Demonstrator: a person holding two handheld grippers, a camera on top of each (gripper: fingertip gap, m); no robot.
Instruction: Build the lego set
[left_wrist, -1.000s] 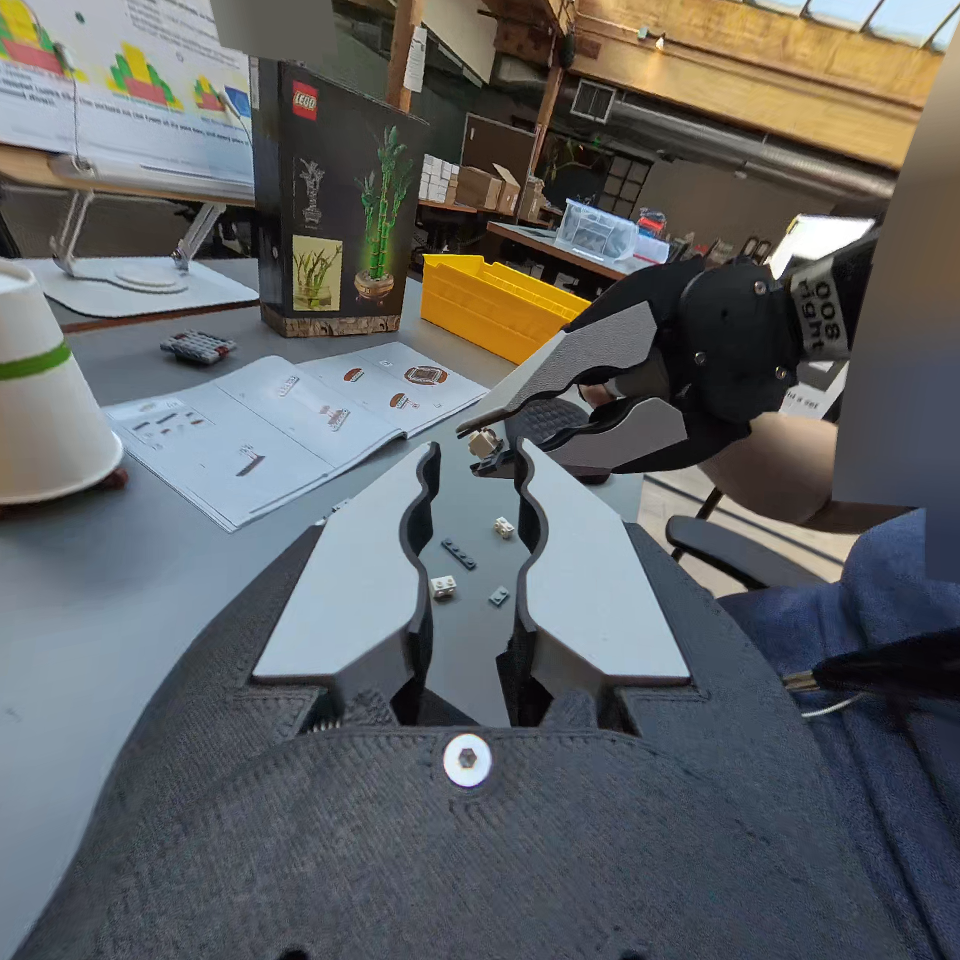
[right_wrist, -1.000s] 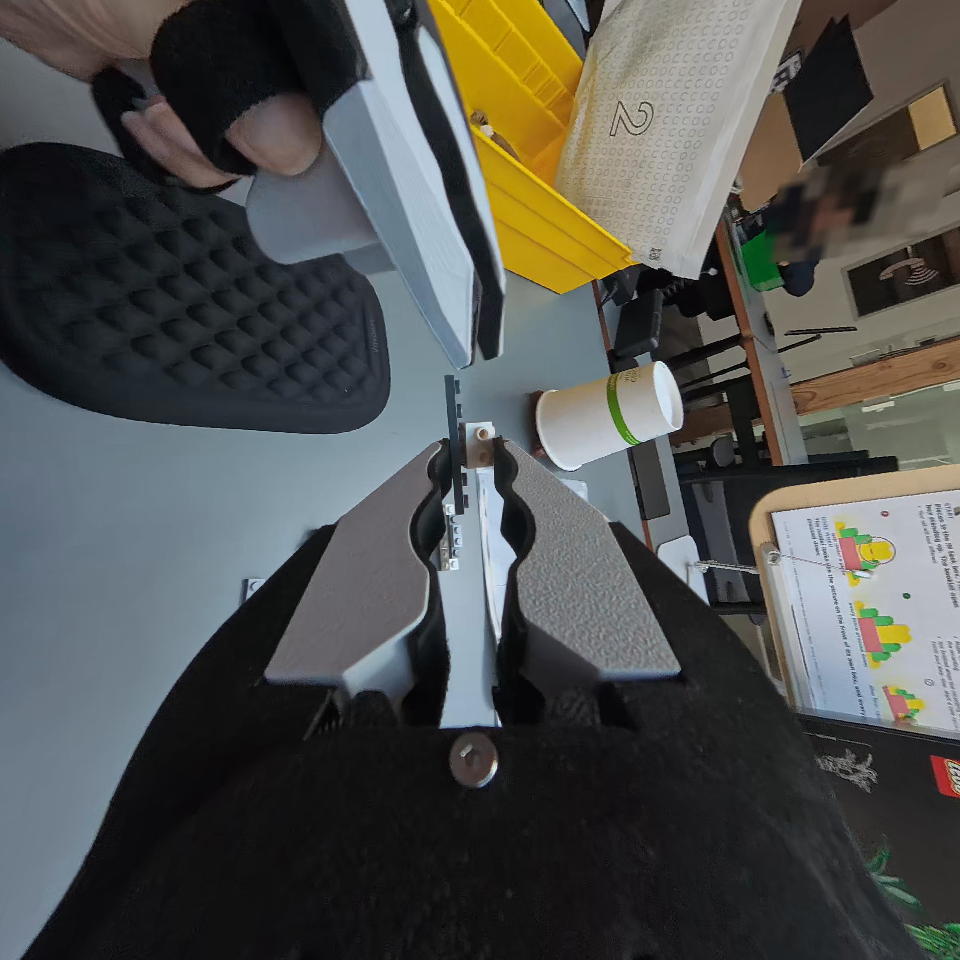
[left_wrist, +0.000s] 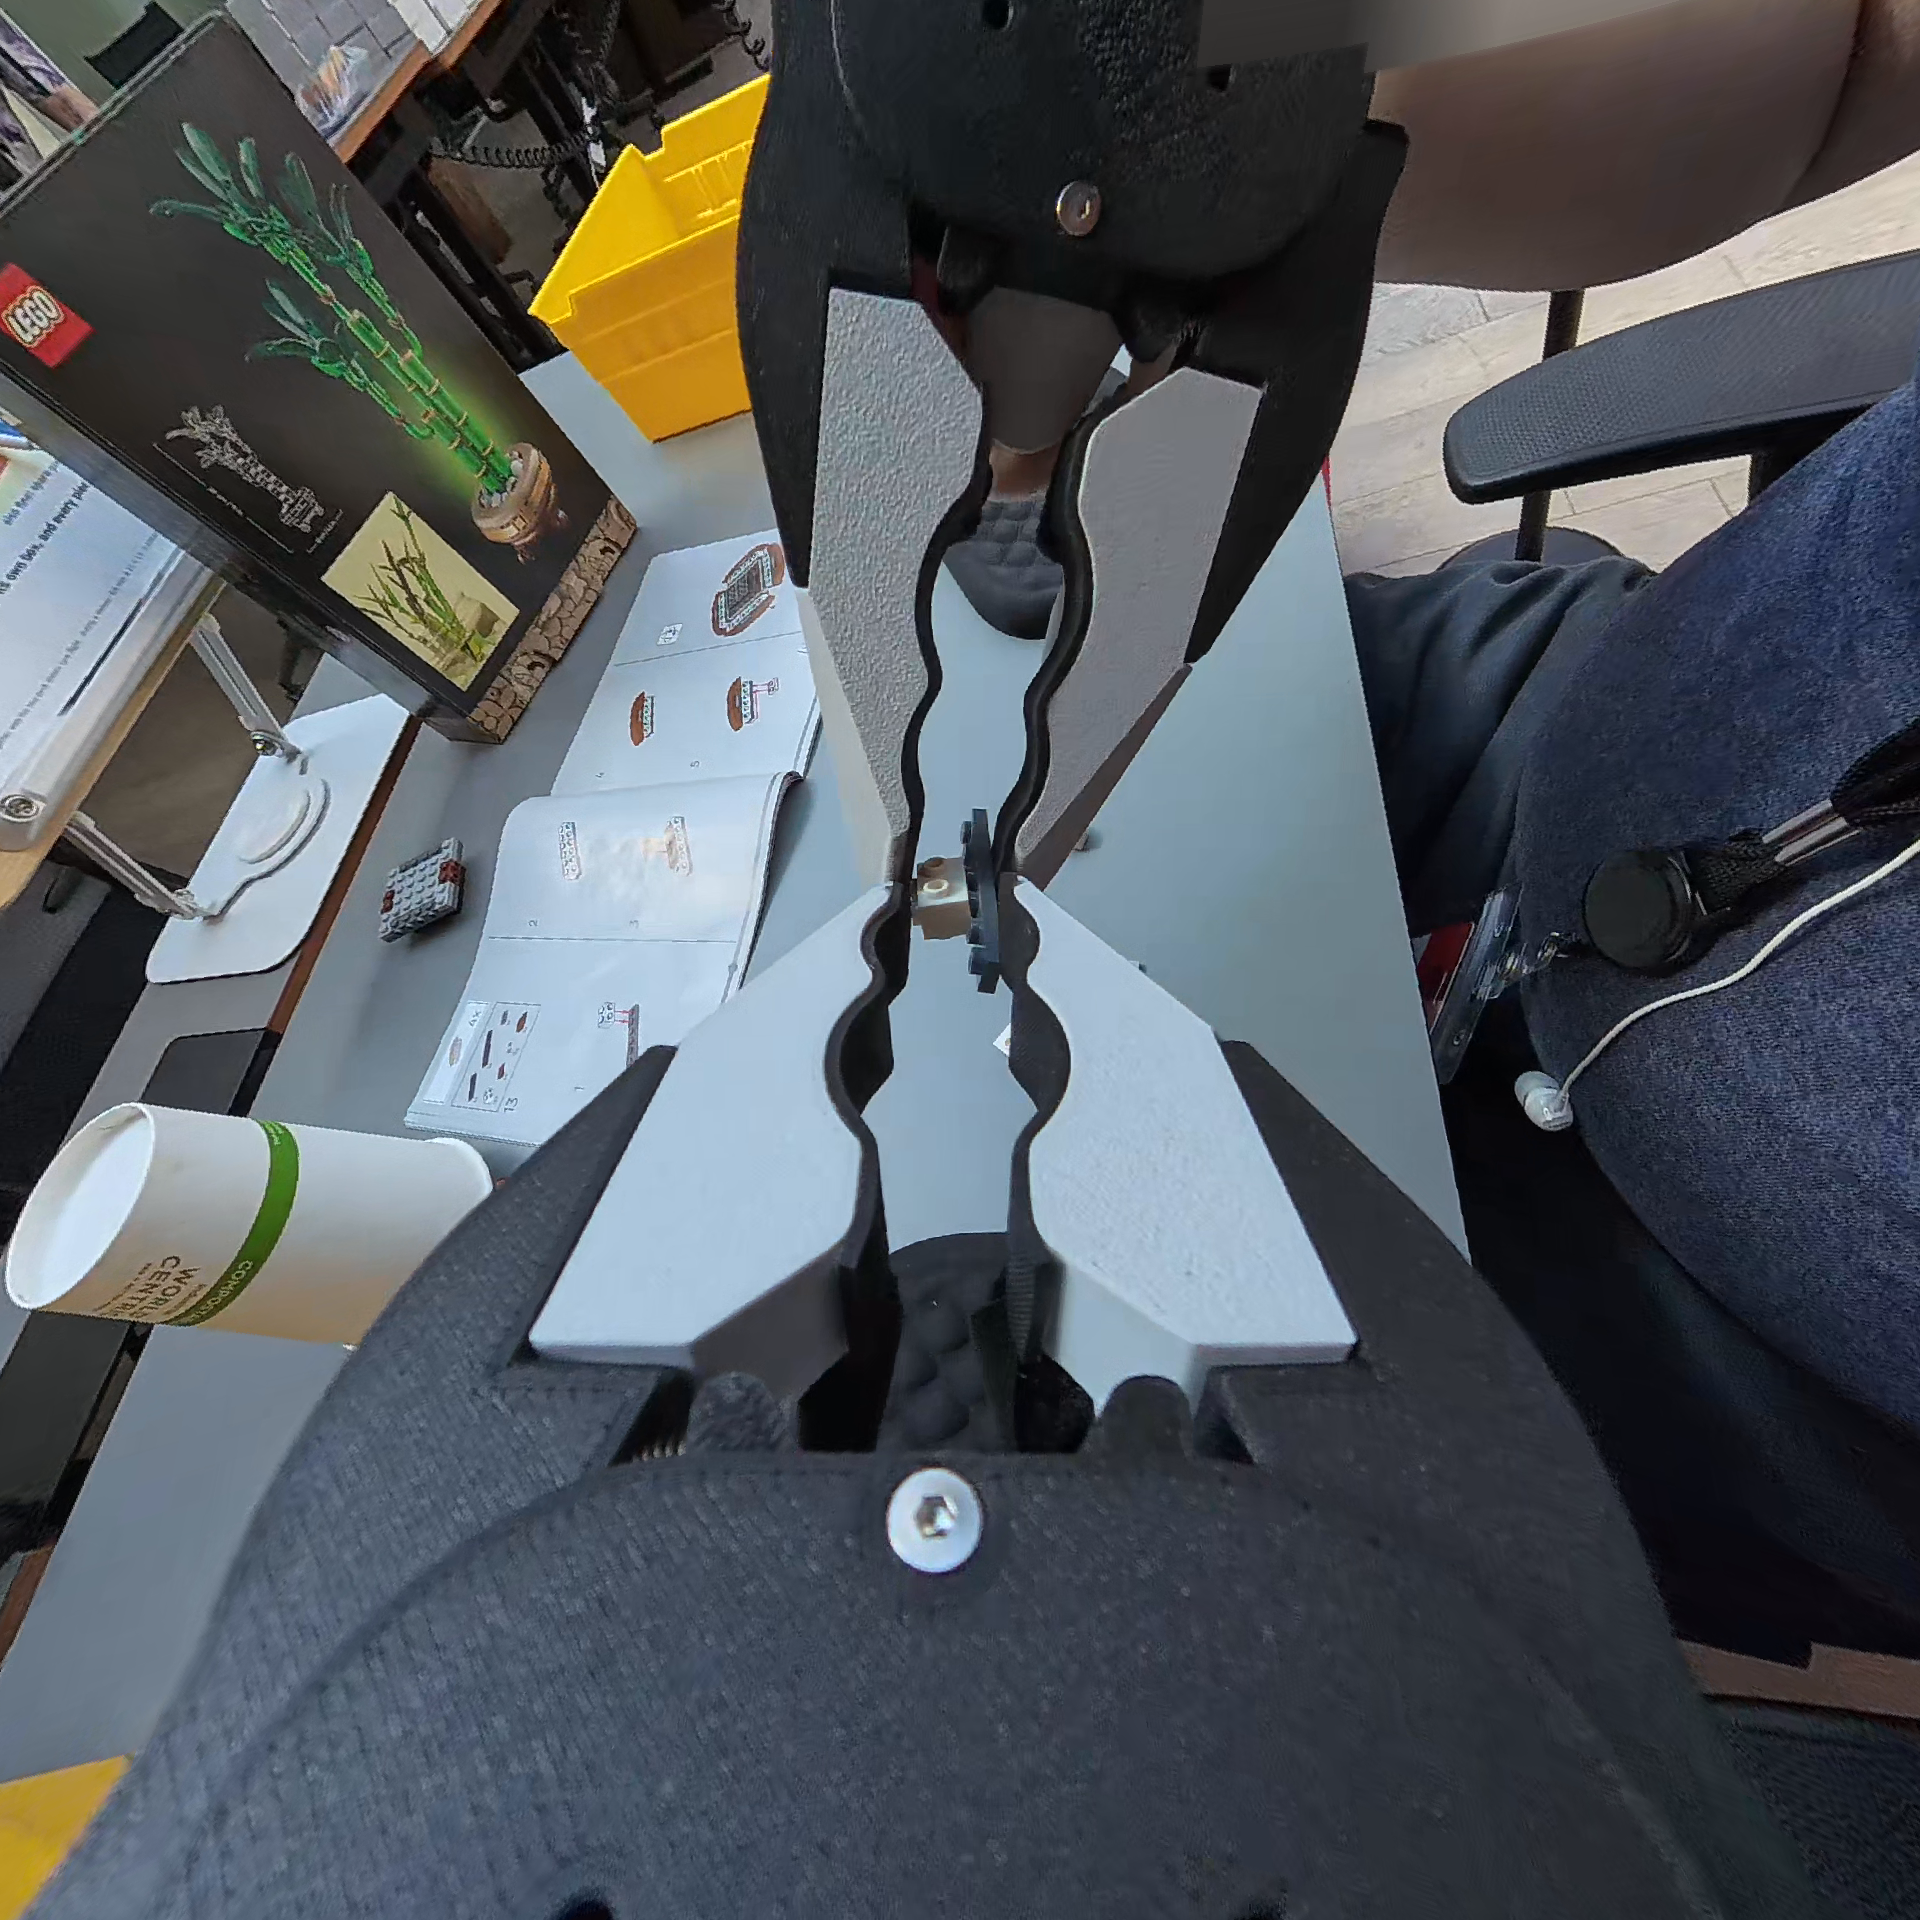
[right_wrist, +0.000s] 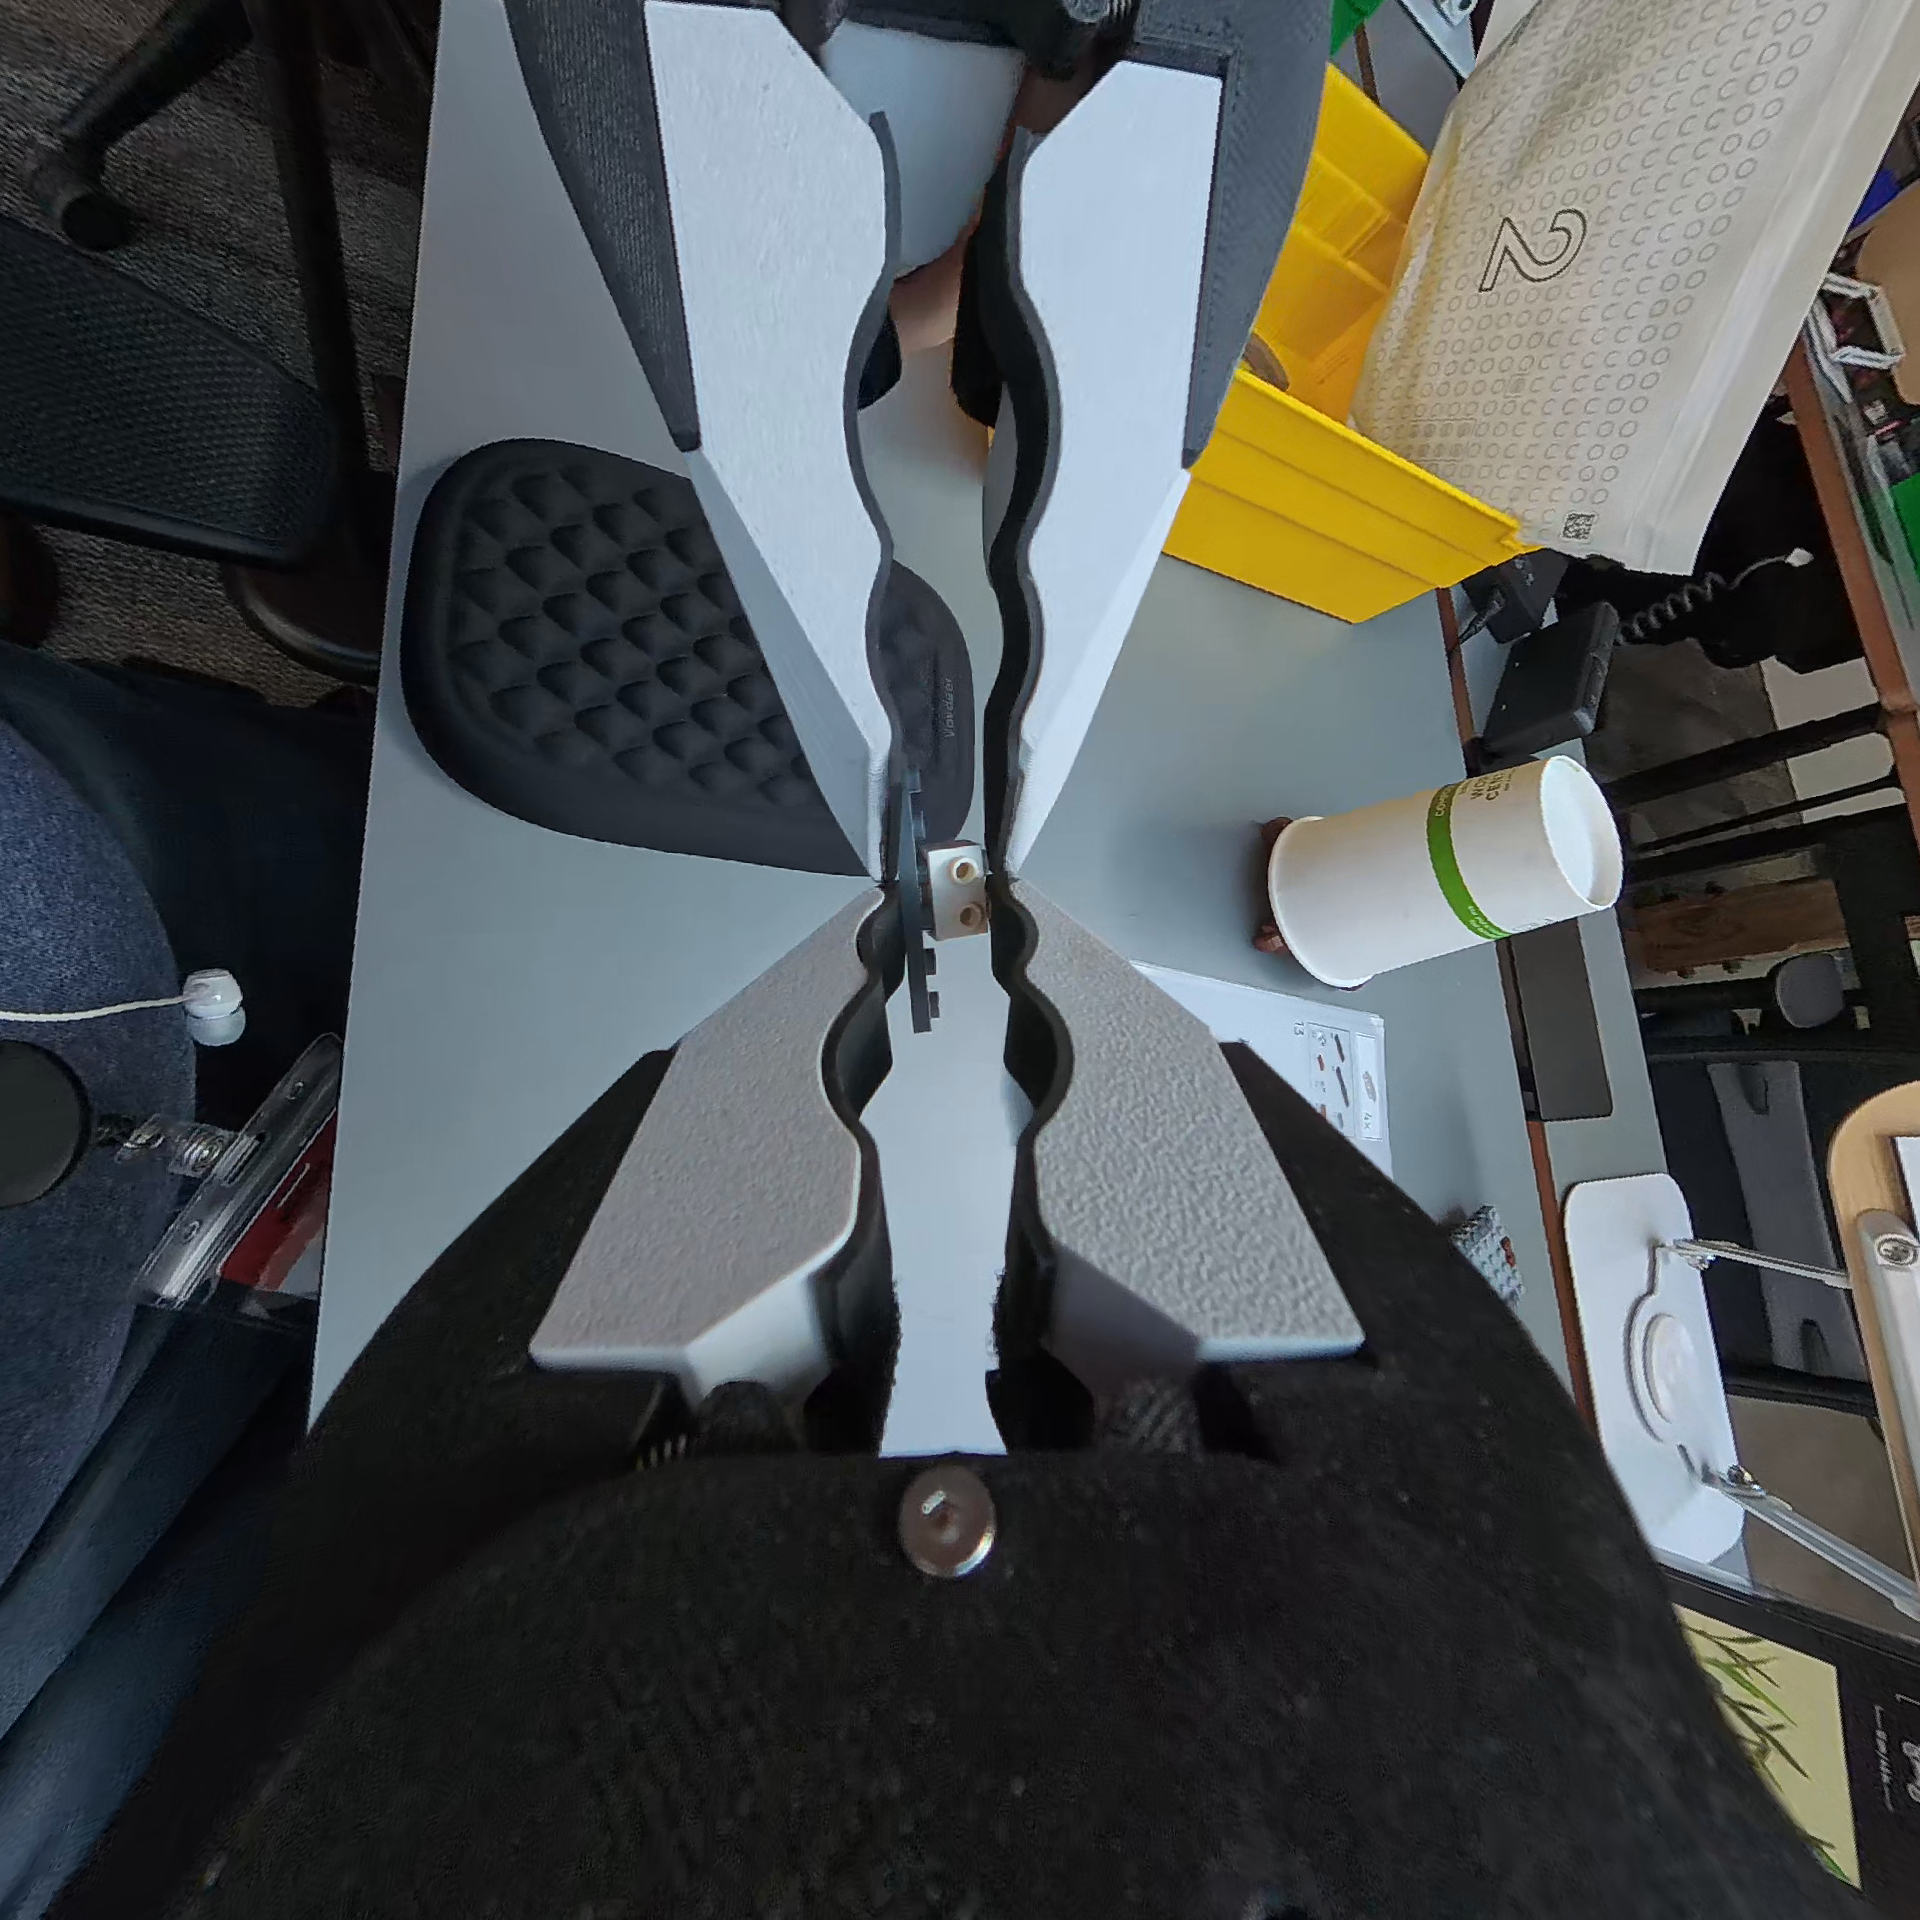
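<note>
The left gripper (left_wrist: 951, 912) has swung in from above the loose pieces on the table (left_wrist: 1226, 935) and is now meeting the right gripper (left_wrist: 954, 844) tip to tip in the air over the grey surface. A second ago the two tools were apart, and the right one alone was carrying the parts. Now both are closing on the same small stack.

The right gripper is staying pinched, jaws narrow, on the dark grey plate (right_wrist: 914, 940), which is standing on edge with the tan brick (right_wrist: 958, 891) sitting against its studded face. The left gripper's jaws are also narrow, bracketing the tan brick and the plate from the opposite direction, one pad on the brick's side and one behind the plate. So the task's pieces are hanging between the four fingertips, clear of the table.

This is looking like the press-together step, with the second tool squeezing the brick home onto the plate's studs. Whether the brick is fully seated is too small to tell.

The open instruction booklet (left_wrist: 644, 904) is lying to the left beside the set's box (left_wrist: 291, 384), with a small grey sub-assembly (left_wrist: 421, 888) waiting near it. The likely risk is the thin plate twisting out of the pinch if the two tools are pressing off-axis
</note>
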